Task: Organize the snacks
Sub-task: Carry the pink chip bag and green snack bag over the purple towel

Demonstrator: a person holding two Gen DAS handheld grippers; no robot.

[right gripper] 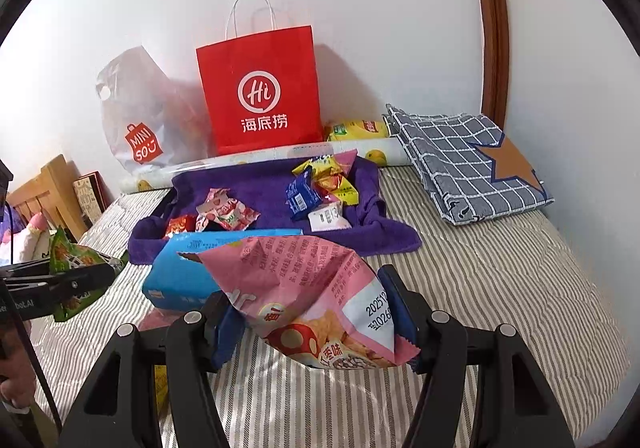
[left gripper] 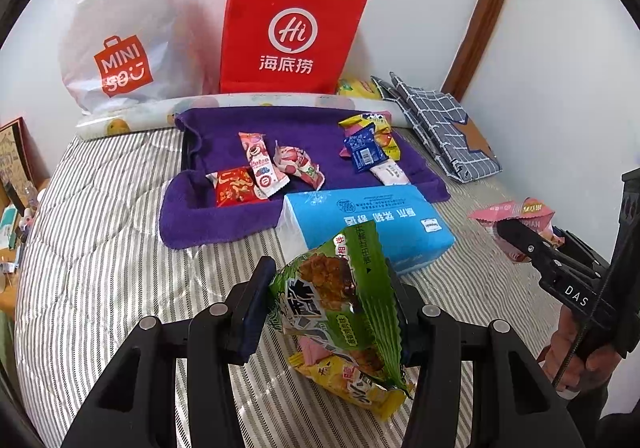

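My left gripper [left gripper: 328,300] is shut on a green snack bag [left gripper: 340,288], held above the striped bed; the same bag [right gripper: 66,260] shows at the left of the right wrist view. A yellow snack packet [left gripper: 352,384] lies on the bed below it. My right gripper [right gripper: 308,312] is shut on a pink snack bag [right gripper: 304,288], also visible at the right of the left wrist view [left gripper: 516,215]. Behind both, a tray lined with a purple towel [left gripper: 224,219] holds red and pink packets [left gripper: 256,171] on its left side and blue, yellow and white packets [left gripper: 372,147] on its right.
A blue tissue pack [left gripper: 384,224] lies in front of the tray. A red paper bag [left gripper: 288,31] and a white plastic bag [left gripper: 116,35] lean on the wall behind. A folded checked cloth [right gripper: 468,163] sits at the right. A hand [left gripper: 576,352] holds the right gripper's handle.
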